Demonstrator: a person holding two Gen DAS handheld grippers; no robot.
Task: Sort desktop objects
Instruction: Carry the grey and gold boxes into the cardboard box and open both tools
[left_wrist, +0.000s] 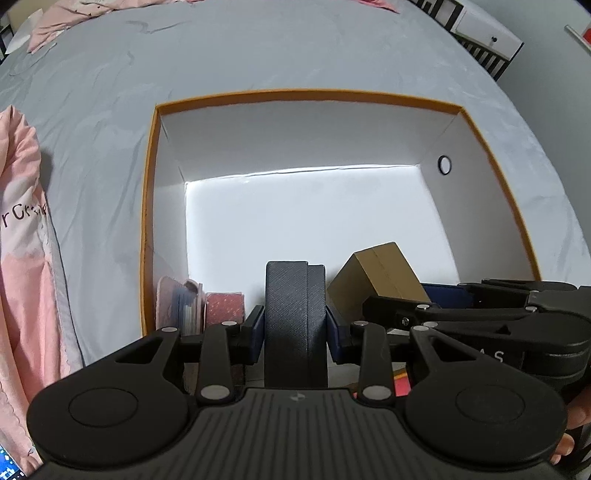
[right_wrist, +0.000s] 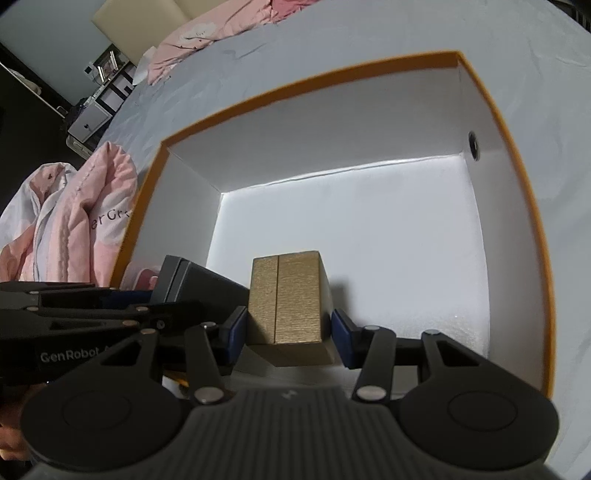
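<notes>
A big open box with an orange rim (left_wrist: 295, 92) and white inside lies on a grey sheet. My left gripper (left_wrist: 295, 326) is shut on a dark grey textured case (left_wrist: 291, 295), held upright over the box's near edge. Beside it on the right, my right gripper (right_wrist: 288, 334) is shut on a gold box (right_wrist: 284, 291), its blue pads (right_wrist: 236, 332) against both sides, just above the white floor. In the right wrist view the left gripper (right_wrist: 92, 314) and its dark case (right_wrist: 199, 284) come in from the left.
Inside the big box's near left corner stand a pink pouch (left_wrist: 181, 306) and a pink dotted box (left_wrist: 225, 306). A round black-ringed hole (left_wrist: 444, 164) is in the right wall. A pink quilt (left_wrist: 22, 258) lies left of the box; a white drawer unit (left_wrist: 487, 37) is far right.
</notes>
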